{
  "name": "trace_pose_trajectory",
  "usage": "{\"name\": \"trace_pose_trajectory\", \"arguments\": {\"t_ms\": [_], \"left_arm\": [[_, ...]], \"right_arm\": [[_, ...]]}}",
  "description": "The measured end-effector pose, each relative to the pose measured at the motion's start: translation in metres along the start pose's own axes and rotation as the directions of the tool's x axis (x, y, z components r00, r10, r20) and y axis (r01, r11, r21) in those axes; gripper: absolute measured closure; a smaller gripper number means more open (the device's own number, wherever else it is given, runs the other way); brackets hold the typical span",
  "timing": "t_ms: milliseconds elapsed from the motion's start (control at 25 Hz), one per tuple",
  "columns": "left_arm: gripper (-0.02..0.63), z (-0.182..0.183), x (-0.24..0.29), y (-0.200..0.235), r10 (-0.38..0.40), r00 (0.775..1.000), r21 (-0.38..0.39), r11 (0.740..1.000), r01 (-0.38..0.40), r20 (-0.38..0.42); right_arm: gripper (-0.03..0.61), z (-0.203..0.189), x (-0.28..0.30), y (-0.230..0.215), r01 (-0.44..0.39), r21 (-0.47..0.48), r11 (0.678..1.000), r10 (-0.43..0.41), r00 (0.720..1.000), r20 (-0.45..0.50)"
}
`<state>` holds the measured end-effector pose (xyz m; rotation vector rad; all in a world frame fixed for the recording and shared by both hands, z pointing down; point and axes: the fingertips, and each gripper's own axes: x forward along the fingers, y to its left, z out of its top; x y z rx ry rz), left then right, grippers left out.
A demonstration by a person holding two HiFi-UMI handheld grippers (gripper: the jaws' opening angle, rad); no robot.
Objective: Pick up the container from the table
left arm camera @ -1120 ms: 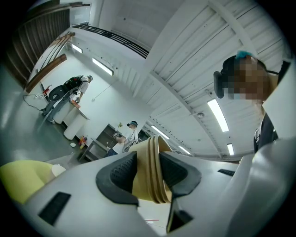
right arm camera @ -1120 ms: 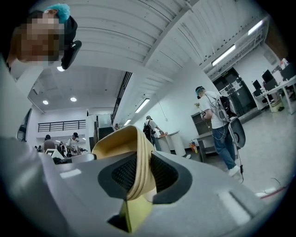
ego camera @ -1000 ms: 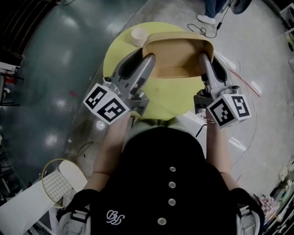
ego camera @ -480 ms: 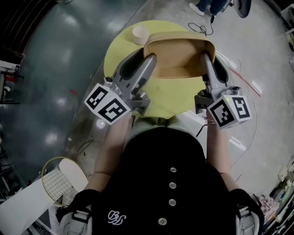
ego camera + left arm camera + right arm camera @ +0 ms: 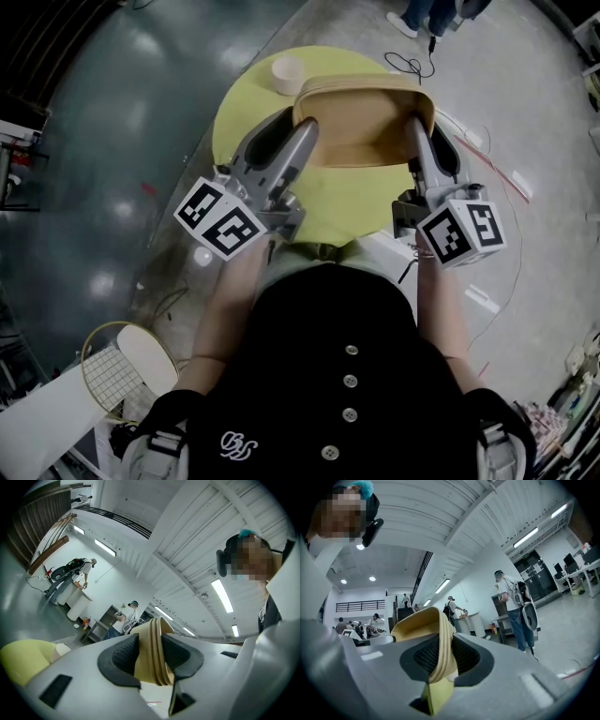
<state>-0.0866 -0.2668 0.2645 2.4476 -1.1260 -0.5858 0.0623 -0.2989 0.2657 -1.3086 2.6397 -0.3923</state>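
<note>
Yellow table (image 5: 347,199), one cup (image 5: 286,73); left gripper (image 5: 307,122), right gripper (image 5: 415,122) clamp one container (image 5: 364,117).

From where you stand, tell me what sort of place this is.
Probably a large workshop or lab hall: a high ribbed ceiling with strip lights, a polished grey floor with loose cables, and other people standing at tables.

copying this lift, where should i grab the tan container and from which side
Pinch the tan container at two opposite rim ends, one jaw inside, one outside, from the near side, as the left gripper and right gripper do. It is wide and shallow, so one pinch would likely tip it.
</note>
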Motion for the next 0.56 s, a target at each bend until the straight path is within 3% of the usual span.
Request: {"name": "trace_pose_trajectory", "arguments": {"t_ms": [560], "left_arm": [[0.476, -0.0060, -0.0078, -0.0016, 0.009, 1.000, -0.001, 1.000, -0.009, -0.001]], "right_arm": [[0.523, -0.0069, -0.0070, 0.0021, 0.018, 0.006, 1.000, -0.018, 1.000, -0.002]]}}
